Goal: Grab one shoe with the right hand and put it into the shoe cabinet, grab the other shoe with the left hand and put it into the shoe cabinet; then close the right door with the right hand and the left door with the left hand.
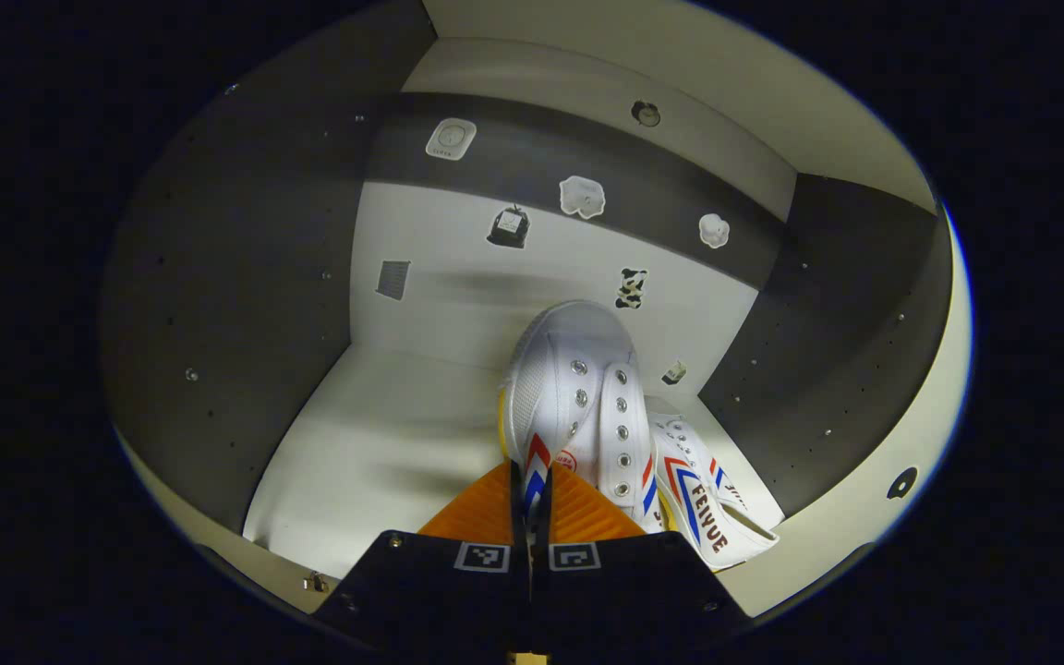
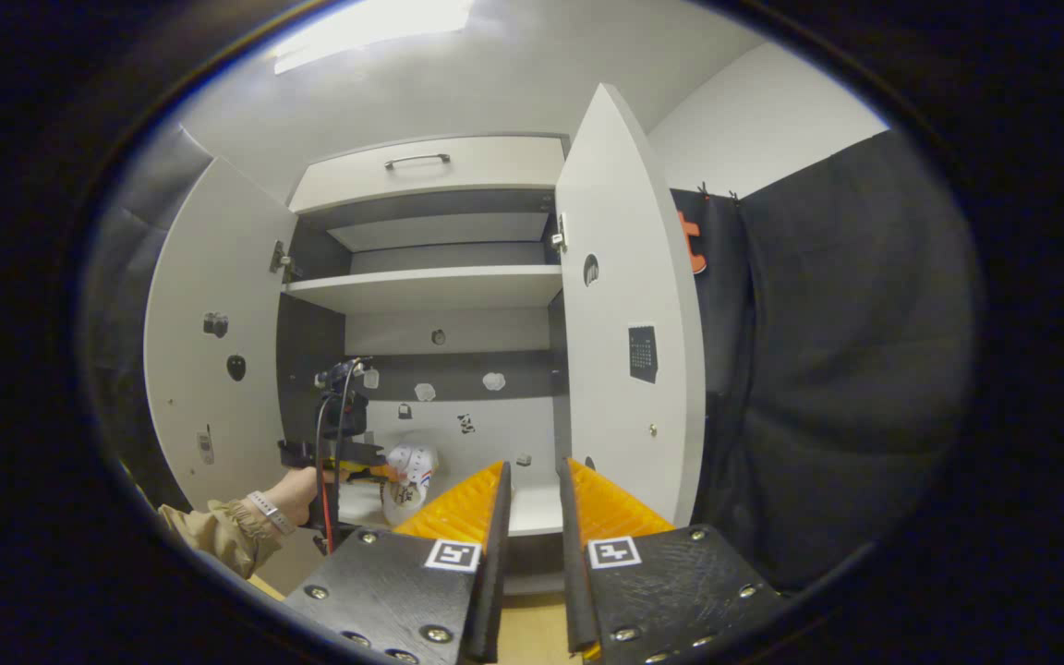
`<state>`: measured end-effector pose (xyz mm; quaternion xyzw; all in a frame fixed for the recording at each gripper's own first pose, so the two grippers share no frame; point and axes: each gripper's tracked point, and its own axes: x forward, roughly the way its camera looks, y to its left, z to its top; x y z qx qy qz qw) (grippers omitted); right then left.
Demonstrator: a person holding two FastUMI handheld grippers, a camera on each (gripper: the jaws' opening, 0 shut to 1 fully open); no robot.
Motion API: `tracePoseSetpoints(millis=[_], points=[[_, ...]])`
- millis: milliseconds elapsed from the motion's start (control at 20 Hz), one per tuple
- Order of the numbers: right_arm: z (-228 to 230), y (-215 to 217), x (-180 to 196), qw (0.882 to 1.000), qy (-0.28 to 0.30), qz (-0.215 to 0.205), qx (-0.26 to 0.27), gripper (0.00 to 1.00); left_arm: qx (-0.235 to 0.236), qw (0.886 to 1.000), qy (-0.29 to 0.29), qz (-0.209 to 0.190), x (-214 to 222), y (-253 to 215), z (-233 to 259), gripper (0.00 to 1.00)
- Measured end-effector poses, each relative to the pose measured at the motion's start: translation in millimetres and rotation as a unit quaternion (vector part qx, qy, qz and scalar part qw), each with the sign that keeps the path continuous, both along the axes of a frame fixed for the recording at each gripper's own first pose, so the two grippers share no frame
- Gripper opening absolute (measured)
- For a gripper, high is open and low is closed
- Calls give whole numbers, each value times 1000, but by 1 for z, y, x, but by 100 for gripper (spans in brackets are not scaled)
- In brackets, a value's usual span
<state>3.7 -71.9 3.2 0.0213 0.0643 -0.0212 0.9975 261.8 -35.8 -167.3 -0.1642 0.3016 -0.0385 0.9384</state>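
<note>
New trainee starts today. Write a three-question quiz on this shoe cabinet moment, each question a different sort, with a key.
1. True or false: the left gripper is shut on a white shoe inside the cabinet.
2. Multiple choice: where is the second shoe? A) on the top shelf B) lying on the same shelf, beside the held shoe C) on the floor outside.
3. Fill in: both cabinet doors, the left door and the right door, are ____.

Key: 1 true; 2 B; 3 open. The right gripper hangs in front of the cabinet, jaws slightly apart with nothing between them.
</note>
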Motion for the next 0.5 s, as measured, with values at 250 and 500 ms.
tracePoseSetpoints(millis=[250,500], points=[[2,2,3,1000,-5,4,-4,28,16,999,33,-4,7,1,-23,1],[0,-2,2,1000,-4,4,-6,28,30,998,49,2,7,4,-36,1]])
